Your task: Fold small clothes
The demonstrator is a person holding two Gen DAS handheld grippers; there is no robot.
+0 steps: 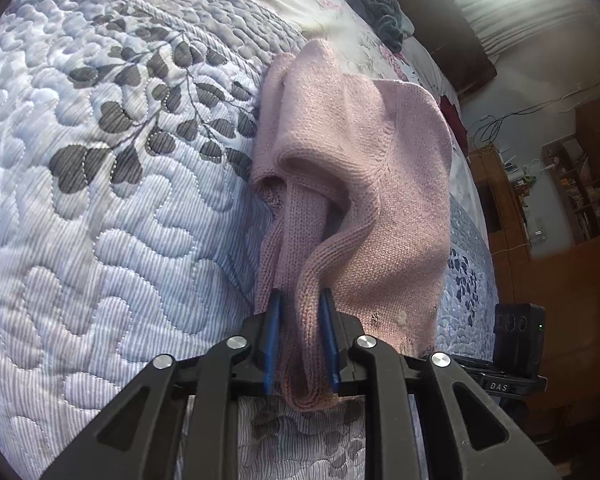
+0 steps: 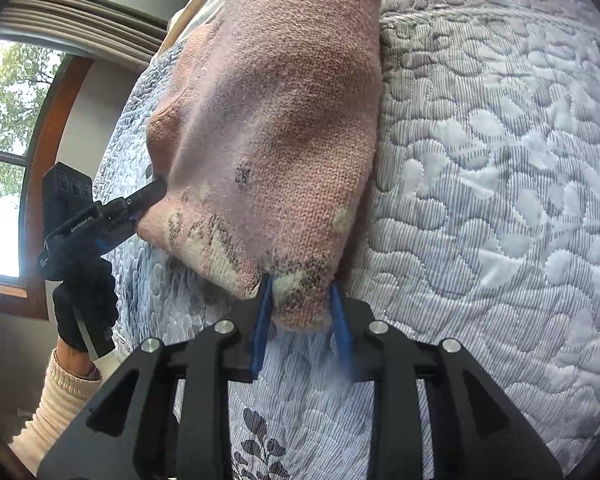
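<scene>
Gripping a folded knit edge of the pink sweater [image 1: 340, 168], the left gripper [image 1: 300, 344] is pinching it between narrowly parted blue fingers [image 1: 271, 344]. The right gripper [image 2: 302, 312] is clamping the stained hem corner likewise. Beyond both fingers, the sweater is draping onto the quilted bed [image 1: 120, 200].

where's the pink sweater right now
The pink sweater is on the quilted bedspread, its near edge pinched by both the left tongs and the right tongs.
</scene>
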